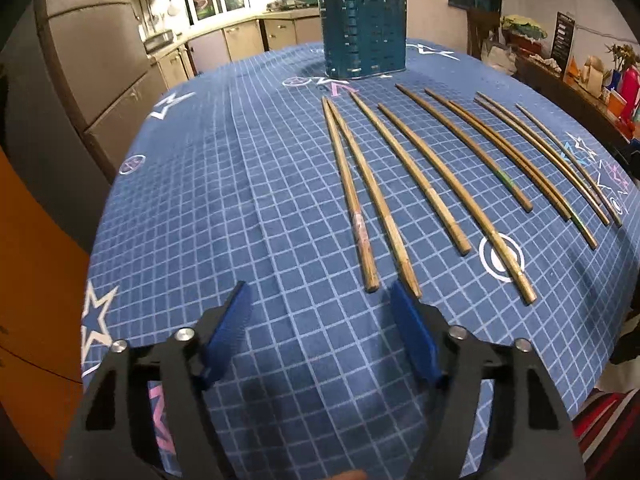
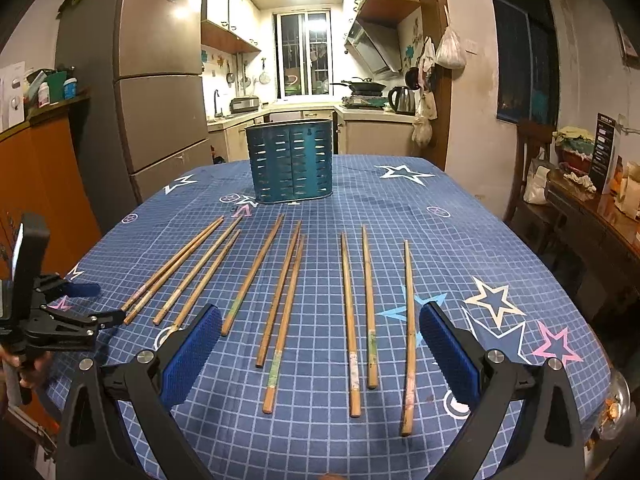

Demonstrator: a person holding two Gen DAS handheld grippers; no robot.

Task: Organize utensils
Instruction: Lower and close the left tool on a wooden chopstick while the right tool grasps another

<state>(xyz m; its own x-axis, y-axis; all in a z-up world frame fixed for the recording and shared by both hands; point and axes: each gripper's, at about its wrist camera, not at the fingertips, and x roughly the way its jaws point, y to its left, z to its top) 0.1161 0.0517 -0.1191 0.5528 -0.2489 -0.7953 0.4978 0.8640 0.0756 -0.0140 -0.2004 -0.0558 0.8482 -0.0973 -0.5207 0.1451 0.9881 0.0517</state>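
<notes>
On gridded cloth (image 2: 400, 216), slender wooden chopsticks (image 2: 349, 320)

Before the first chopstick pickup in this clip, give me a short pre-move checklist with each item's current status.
1. Left gripper open, nothing between its fingers: ok.
2. Right gripper open, nothing held: ok.
3. Chopsticks lying flat on the tablecloth, mostly separated: ok; leftmost pair touches at the far tips.
4. Blue holder upright beyond the chopsticks: ok.
5. Holder's inside free: cannot tell.
6. Left gripper aligned with a chopstick: not ok, nearest ends lie just ahead-right.
</notes>
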